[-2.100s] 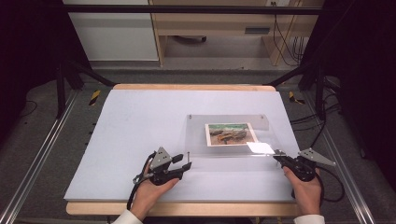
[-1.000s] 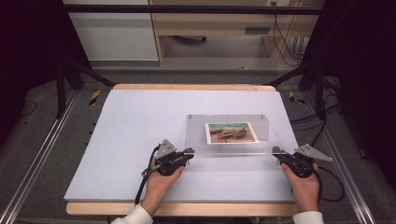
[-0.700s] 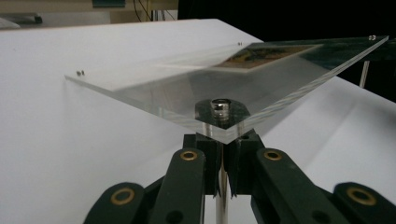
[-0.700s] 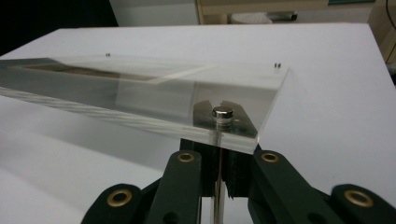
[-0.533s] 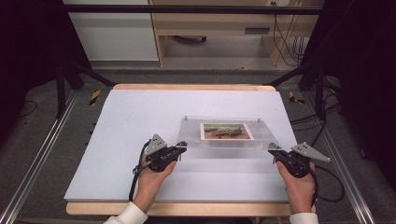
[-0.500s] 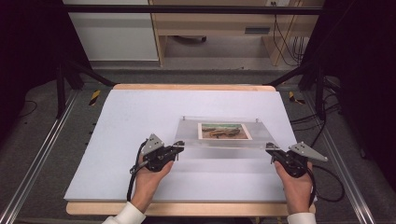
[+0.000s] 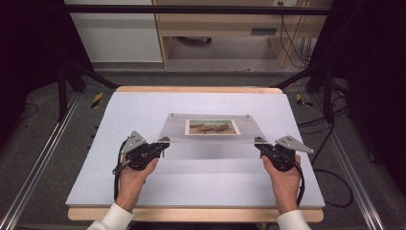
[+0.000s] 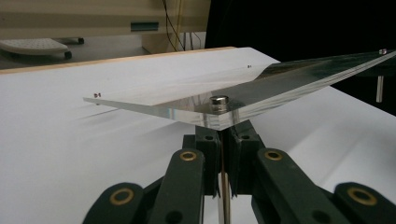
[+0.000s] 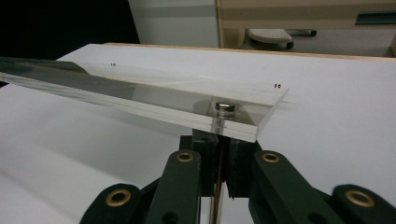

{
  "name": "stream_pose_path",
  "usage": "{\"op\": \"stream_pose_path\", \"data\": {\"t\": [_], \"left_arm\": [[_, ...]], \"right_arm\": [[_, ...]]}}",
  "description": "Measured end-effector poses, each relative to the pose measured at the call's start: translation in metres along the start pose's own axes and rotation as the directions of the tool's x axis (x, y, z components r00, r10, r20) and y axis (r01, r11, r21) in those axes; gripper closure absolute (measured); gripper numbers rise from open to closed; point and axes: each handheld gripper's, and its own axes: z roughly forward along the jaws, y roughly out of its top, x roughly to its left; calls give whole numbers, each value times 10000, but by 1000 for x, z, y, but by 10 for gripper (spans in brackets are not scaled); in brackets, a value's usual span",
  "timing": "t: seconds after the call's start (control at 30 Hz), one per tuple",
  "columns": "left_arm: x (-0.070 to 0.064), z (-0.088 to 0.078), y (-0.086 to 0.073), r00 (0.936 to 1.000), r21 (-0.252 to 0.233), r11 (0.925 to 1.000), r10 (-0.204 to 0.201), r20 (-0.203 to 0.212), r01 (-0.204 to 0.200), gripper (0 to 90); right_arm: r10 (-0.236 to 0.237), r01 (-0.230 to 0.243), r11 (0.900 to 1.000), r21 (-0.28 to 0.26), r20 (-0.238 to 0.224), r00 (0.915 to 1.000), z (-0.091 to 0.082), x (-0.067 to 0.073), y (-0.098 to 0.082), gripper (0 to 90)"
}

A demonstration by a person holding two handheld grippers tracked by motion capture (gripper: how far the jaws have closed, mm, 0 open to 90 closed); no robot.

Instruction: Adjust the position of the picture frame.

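Since the earlier frames both hands have carried the clear acrylic frame (image 7: 210, 128) toward the left and up off the white bench (image 7: 143, 110). It now hangs above the bench — near edge raised, a small landscape picture (image 7: 212, 127) sandwiched inside. Left tool (image 7: 163, 141) is clamped on the metal standoff post (image 8: 219, 103) at the frame's near left corner; right tool (image 7: 258, 142) is clamped on the near right corner's post (image 9: 225, 108) — each pair of jaws drawn together below the pane.
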Motion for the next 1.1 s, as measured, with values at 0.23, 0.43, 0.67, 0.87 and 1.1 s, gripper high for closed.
{"op": "stream_pose_path", "data": {"t": [0.23,0.43,0.67,0.87,1.1], "left_arm": [[18,-8,4,9997,-260,9996,-66,-232,60,836],[28,-10,5,9995,-326,9994,-101,-314,91,836],[35,-9,4,9993,-311,9995,-107,-366,96,836],[40,-7,3,9993,-302,9995,-110,-350,99,835],[50,-5,-4,9991,-154,9995,-264,-343,259,836]], "right_arm": [[-31,29,9999,-119,-110,9999,22,10,10,847],[-116,114,9998,-143,-164,9998,33,14,16,847],[-97,95,9999,-108,-149,9998,40,17,14,846],[-75,73,9999,-94,-120,9999,43,18,14,846],[-72,73,9999,144,-74,9999,51,22,9,843]]}}
